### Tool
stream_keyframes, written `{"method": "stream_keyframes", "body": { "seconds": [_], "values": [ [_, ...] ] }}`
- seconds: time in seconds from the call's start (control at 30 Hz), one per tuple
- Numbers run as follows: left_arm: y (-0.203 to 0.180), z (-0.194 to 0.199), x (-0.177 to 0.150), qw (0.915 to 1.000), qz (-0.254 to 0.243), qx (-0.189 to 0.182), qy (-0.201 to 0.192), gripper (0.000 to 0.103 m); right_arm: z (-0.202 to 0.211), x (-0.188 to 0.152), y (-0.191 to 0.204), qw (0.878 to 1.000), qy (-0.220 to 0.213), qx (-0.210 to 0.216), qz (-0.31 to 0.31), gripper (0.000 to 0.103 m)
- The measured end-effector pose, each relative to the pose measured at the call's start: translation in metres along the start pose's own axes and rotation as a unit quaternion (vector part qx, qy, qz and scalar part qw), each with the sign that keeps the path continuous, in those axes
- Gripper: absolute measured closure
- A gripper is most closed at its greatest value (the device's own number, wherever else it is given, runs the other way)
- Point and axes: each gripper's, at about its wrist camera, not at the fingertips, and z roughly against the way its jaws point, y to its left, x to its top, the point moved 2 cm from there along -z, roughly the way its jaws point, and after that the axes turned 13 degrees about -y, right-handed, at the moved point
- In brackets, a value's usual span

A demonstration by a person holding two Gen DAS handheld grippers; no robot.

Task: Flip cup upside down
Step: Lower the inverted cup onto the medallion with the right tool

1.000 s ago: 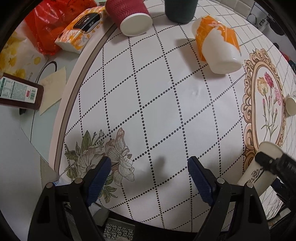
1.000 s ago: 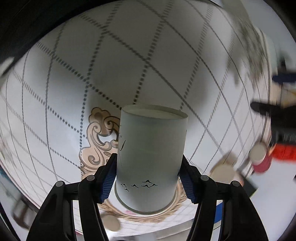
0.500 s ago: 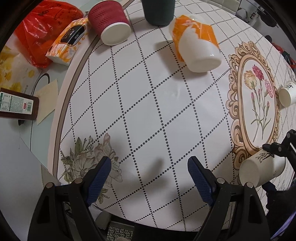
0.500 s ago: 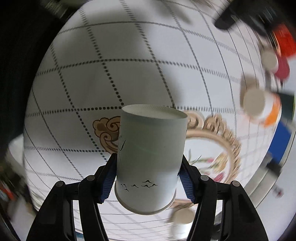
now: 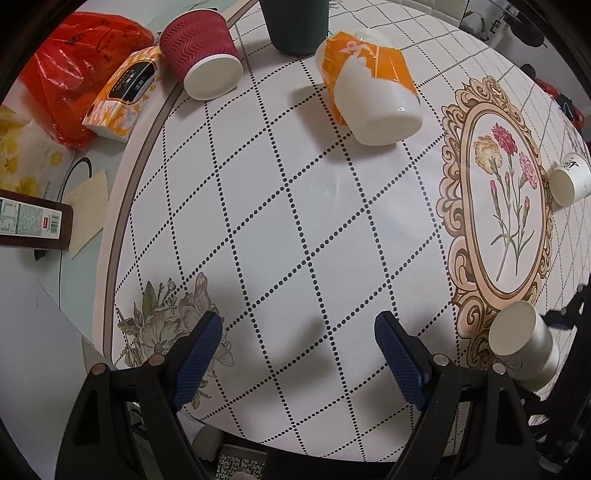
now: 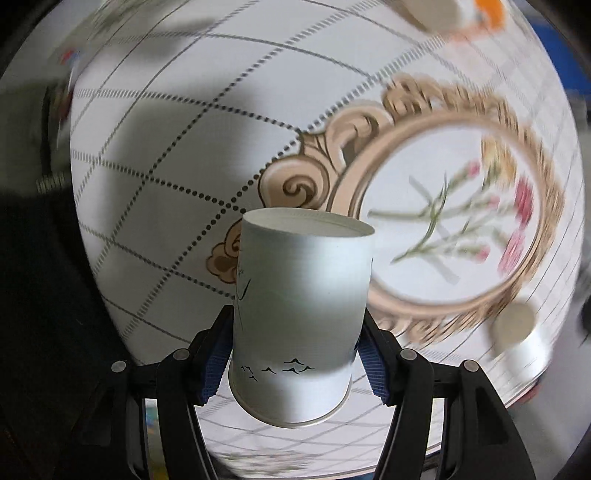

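My right gripper (image 6: 293, 360) is shut on a white paper cup (image 6: 301, 306) with small black bird marks. The cup's base points away from the camera and its rim is nearest me. It hangs above the tablecloth, over the edge of the gold frame print (image 6: 436, 206). The same cup (image 5: 522, 345) shows in the left wrist view at the lower right, base up and tilted, with the right gripper partly hidden behind it. My left gripper (image 5: 298, 354) is open and empty above the near part of the table.
On the round table (image 5: 295, 221) lie an orange-and-white cup (image 5: 373, 99) on its side, a red ribbed cup (image 5: 201, 55) on its side, a dark green cup (image 5: 297, 24) and a small white cup (image 5: 570, 179). A tissue pack (image 5: 123, 94) and red bag (image 5: 74, 70) sit at the left.
My right gripper has swung round with the cup, so the background turned and the frame print came under it. The left gripper drifted a little; the held cup moved in its view.
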Motion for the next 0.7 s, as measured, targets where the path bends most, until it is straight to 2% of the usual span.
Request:
{"method": "stream_keyframes", "body": {
  "seconds": [0.1, 0.2, 0.37, 0.5, 0.7],
  "values": [
    [-0.002, 0.001, 0.001, 1.0000, -0.002, 0.000, -0.001, 0.018, -0.005, -0.005, -0.012, 0.997, 0.004, 0.028, -0.079, 0.037],
    [-0.004, 0.002, 0.001, 1.0000, -0.005, 0.000, -0.001, 0.018, -0.009, -0.012, -0.025, 0.985, 0.007, 0.054, -0.162, 0.037],
    [-0.010, 0.005, -0.001, 0.9999, -0.011, -0.001, -0.003, 0.018, -0.014, -0.023, -0.048, 0.964, 0.015, 0.073, -0.254, 0.037],
    [-0.012, 0.008, -0.001, 0.9999, -0.014, -0.001, -0.005, 0.018, -0.019, -0.036, -0.083, 0.950, 0.021, 0.087, -0.299, 0.037],
    [-0.014, 0.011, -0.003, 0.9999, -0.016, 0.000, -0.006, 0.018, -0.025, -0.049, -0.094, 0.937, 0.035, 0.097, -0.333, 0.035]
  ]
}}
